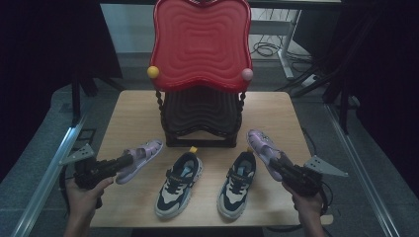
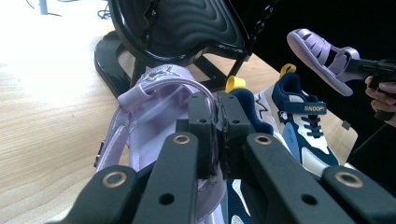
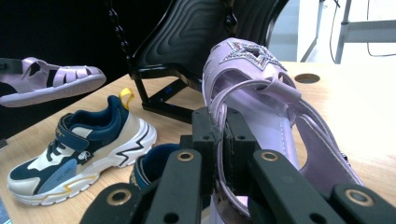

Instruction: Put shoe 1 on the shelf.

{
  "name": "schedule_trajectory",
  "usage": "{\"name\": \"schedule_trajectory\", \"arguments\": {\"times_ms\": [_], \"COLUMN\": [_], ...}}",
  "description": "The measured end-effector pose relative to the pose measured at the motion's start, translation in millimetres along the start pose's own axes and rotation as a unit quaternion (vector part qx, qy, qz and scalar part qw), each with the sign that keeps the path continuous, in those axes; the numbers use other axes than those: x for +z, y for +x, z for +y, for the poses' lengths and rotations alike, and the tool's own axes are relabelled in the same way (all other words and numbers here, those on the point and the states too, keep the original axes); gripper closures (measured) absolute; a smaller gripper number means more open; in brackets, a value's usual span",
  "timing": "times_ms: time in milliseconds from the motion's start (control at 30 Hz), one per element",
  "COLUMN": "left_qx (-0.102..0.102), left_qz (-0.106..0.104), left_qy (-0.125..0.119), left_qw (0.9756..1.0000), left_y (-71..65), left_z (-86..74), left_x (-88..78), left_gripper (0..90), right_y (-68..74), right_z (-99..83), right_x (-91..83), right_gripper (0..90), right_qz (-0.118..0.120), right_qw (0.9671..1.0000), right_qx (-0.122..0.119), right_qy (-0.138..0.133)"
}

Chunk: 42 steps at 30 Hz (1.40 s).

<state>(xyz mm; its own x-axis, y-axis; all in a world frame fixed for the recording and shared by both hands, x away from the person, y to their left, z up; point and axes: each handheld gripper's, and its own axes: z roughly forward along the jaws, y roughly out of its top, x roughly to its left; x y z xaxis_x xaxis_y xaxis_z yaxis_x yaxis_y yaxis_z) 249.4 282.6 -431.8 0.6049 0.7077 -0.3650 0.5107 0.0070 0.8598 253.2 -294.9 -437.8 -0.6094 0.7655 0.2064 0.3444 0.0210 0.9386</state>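
The left gripper (image 1: 129, 161), at the lower left of the high view, is clenched on the heel strap of a lilac sandal (image 1: 143, 158). In the left gripper view its two black jaws meet on the strap with only the thin band pinched between them. The right gripper (image 1: 274, 165), at the lower right of the high view, grasps the second lilac sandal (image 1: 262, 144) the same way, jaws tight on the back strap.

Both sandals are pale purple, with a closed woven toe and open sides. The left one points up and to the right; the right one points up and to the left. Whether they rest on the wooden table (image 1: 128, 111) the high view cannot settle.

The right gripper view adds a glittering star on the toe of its sandal (image 3: 254, 79). The left gripper view shows the other sandal (image 2: 322, 56) in the upper right of the frame, lifted against the dark background with its sole tilted.

Between the sandals, in the lower middle of the high view, lie two navy and white sneakers (image 1: 179, 183), side by side. The left gripper view shows the word SNOOPY on a sneaker's strap (image 2: 312, 108). Behind them stands a black rack (image 1: 200, 118) bearing a red wavy tray (image 1: 200, 42) in the upper middle, with a yellow ball (image 1: 153, 72) and a pink ball (image 1: 247, 74) at its lower corners.
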Motion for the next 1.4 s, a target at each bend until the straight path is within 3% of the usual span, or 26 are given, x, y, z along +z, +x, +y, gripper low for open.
{"name": "schedule_trajectory", "arguments": {"times_ms": [333,800,1100,1400], "left_qx": [0.005,0.016,0.047,0.048], "left_qz": [-0.004,-0.019,0.019,0.010], "left_qy": [-0.008,-0.022,-0.024,-0.027], "left_qw": [0.9999,0.9994,0.9984,0.9984], "left_y": [-2.7,-9.8,-18.4,-21.5], "left_z": [12.2,32.8,35.4,33.5], "left_x": [3.2,22.8,33.4,42.0], "left_gripper": [86.0,86.1,86.1,86.1], "right_y": [11.0,25.5,30.4,36.1], "right_z": [7.6,17.7,23.4,30.2], "right_x": [8.3,32.7,51.8,61.5], "right_gripper": [85.3,85.3,85.2,85.3], "right_qz": [0.020,0.044,0.057,0.063], "right_qw": [0.9997,0.9989,0.9983,0.9979], "right_qx": [-0.006,-0.009,-0.009,-0.009], "right_qy": [-0.008,-0.013,-0.009,-0.010]}}
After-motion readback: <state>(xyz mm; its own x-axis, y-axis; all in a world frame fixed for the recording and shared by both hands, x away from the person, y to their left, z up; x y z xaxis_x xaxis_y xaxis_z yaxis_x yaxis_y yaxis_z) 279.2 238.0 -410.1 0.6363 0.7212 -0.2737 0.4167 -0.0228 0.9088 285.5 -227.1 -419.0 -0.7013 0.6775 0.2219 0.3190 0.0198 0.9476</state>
